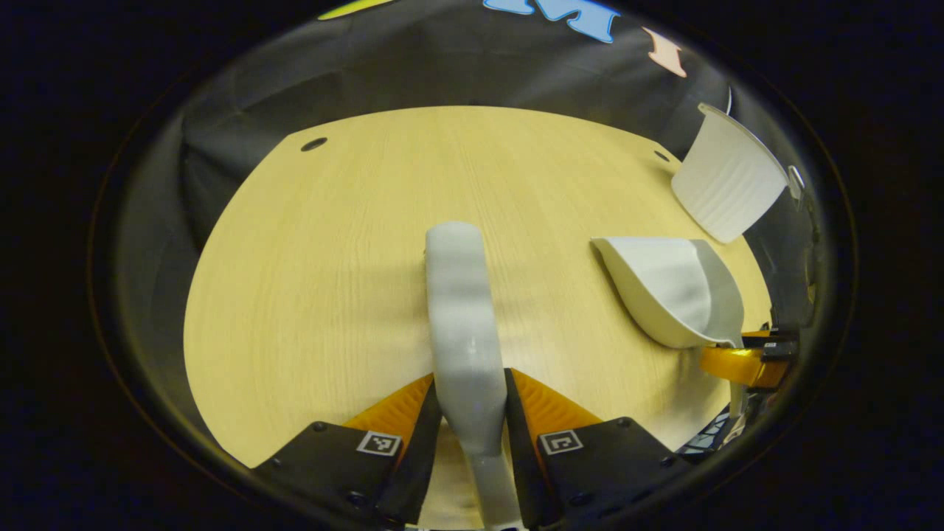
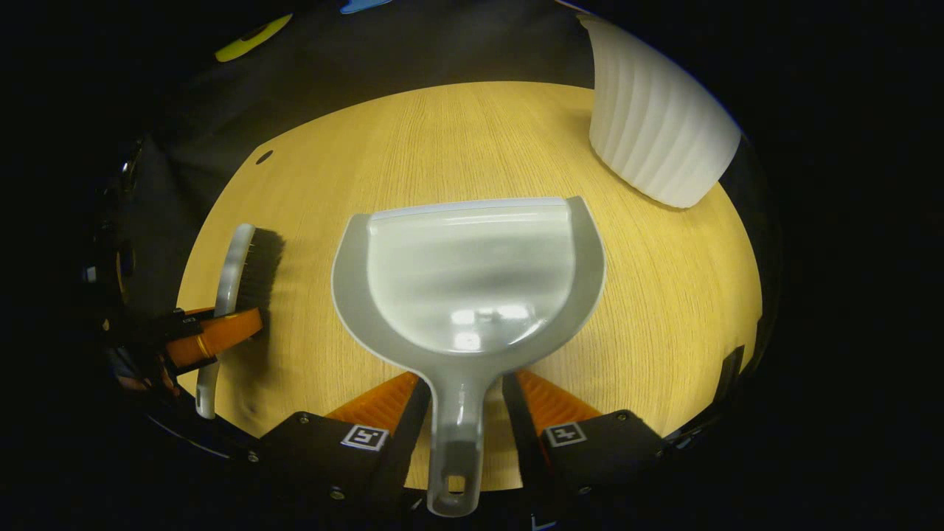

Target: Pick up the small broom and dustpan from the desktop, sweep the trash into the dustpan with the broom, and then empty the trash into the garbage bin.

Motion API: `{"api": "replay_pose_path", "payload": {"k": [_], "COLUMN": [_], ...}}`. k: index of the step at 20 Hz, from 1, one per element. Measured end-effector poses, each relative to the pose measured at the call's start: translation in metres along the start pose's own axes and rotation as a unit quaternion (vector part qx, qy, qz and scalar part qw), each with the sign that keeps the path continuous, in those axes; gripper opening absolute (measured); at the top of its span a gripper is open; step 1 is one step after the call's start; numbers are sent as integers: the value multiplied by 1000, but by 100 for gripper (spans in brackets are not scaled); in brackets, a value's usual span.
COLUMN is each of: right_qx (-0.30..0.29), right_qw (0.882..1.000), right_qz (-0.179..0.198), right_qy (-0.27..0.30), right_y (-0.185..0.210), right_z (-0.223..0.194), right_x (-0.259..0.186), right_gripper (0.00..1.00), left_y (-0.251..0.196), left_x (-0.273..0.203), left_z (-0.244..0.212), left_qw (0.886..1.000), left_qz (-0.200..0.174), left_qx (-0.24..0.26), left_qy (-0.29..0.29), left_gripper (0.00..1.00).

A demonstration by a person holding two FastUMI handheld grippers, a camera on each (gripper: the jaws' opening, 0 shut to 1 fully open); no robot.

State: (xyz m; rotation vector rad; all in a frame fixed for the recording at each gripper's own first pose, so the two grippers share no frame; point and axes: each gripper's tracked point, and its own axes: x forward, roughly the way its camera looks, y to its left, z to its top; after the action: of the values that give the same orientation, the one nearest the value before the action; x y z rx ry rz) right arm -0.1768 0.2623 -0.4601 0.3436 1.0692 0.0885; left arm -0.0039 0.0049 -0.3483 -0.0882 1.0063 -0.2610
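My left gripper [image 1: 470, 383] is shut on the small broom [image 1: 461, 310]. Its pale grey back runs forward from between the orange fingers over the wooden desktop [image 1: 332, 243]. In the right gripper view the broom [image 2: 237, 269] lies at the left with its black bristles facing right, and an orange finger [image 2: 217, 333] crosses its handle. My right gripper [image 2: 463, 380] is shut on the handle of the grey dustpan [image 2: 472, 273]. The pan's mouth points away from me and only light glints show inside. The left gripper view shows the dustpan [image 1: 675, 291] from the side at the right.
A white ribbed garbage bin [image 2: 656, 125] stands at the far right corner of the desktop [image 2: 457, 133]; in the left gripper view the bin [image 1: 726, 184] is just beyond the dustpan. Cable holes [image 1: 313, 144] mark the far corners. The black booth wall lies behind.
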Motion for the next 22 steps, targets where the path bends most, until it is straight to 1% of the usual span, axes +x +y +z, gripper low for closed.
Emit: {"api": "replay_pose_path", "payload": {"k": [1,3,4,6,7,8,10,11,12,14,16,19,22], "right_qx": [-3,-2,-1,-5,-9,-16,-33,-45,-59,-74,-78,-70,-69], "right_qw": [1000,1000,1000,999,999,997,992,988,982,970,954,925,892], "right_qz": [-5,3,4,6,5,4,-1,-10,-23,-37,-46,-62,-90], "right_qy": [-2,-10,-17,-39,-52,-77,-124,-147,-176,-227,-285,-369,-438], "right_y": [-5,-5,-5,-7,-7,-8,-8,-10,-12,-13,-10,-14,-20], "right_z": [0,1,3,14,20,32,51,61,72,89,108,134,153], "right_x": [-5,-11,-15,-32,-40,-50,-64,-70,-77,-86,-108,-137,-170], "right_gripper": [67,77,82,94,95,95,99,99,100,100,99,99,99], "left_y": [4,6,7,6,6,10,14,19,21,25,28,29,17], "left_x": [0,-3,-4,-8,-9,-10,-13,-16,-24,-48,-64,-100,-142], "left_z": [2,4,4,8,9,13,21,25,35,49,62,92,119], "left_qw": [1000,1000,1000,999,999,998,995,994,990,983,974,951,926], "left_qz": [2,4,6,5,6,12,22,29,41,55,63,69,63], "left_qx": [7,9,8,-1,-5,-10,-18,-20,-21,-24,-29,-24,-5], "left_qy": [-8,-17,-21,-35,-44,-60,-91,-107,-130,-175,-215,-300,-373], "left_gripper": [56,70,71,79,85,89,95,95,96,96,96,96,96]}}
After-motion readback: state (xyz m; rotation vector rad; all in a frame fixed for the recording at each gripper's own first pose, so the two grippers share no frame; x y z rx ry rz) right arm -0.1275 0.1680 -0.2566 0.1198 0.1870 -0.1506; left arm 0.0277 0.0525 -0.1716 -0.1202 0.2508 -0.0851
